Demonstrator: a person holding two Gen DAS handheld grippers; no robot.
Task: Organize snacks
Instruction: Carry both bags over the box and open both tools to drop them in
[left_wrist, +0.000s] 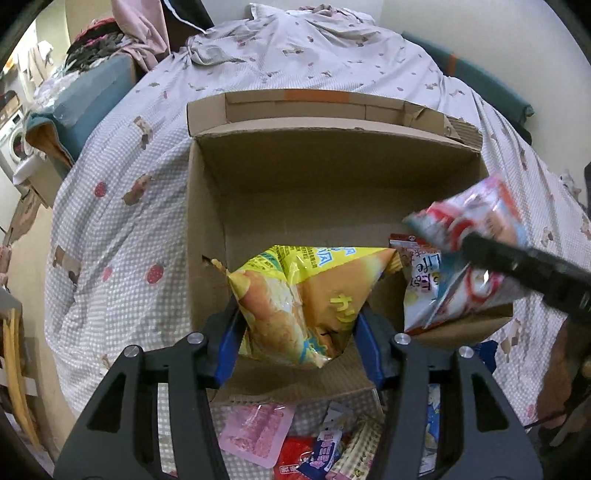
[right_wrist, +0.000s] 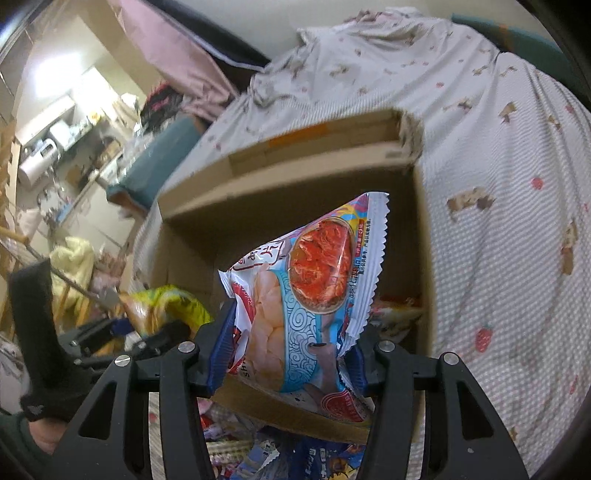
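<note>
Left hand-held gripper (left_wrist: 299, 332): matte black plastic frame, two angled linkage arms per side with triangular cut-outs, four round silver screw heads at the pivots. Fingers (left_wrist: 231, 343) carry blue pads on the inner faces. Right hand-held gripper (right_wrist: 286, 343): same build, black frame, silver screws, blue finger pads (right_wrist: 221, 350). In the right wrist view, the person's left hand (right_wrist: 48, 398) wears a black glove with a small grey mark near the cuff; bare skin and a dark green sleeve edge show below it.
</note>
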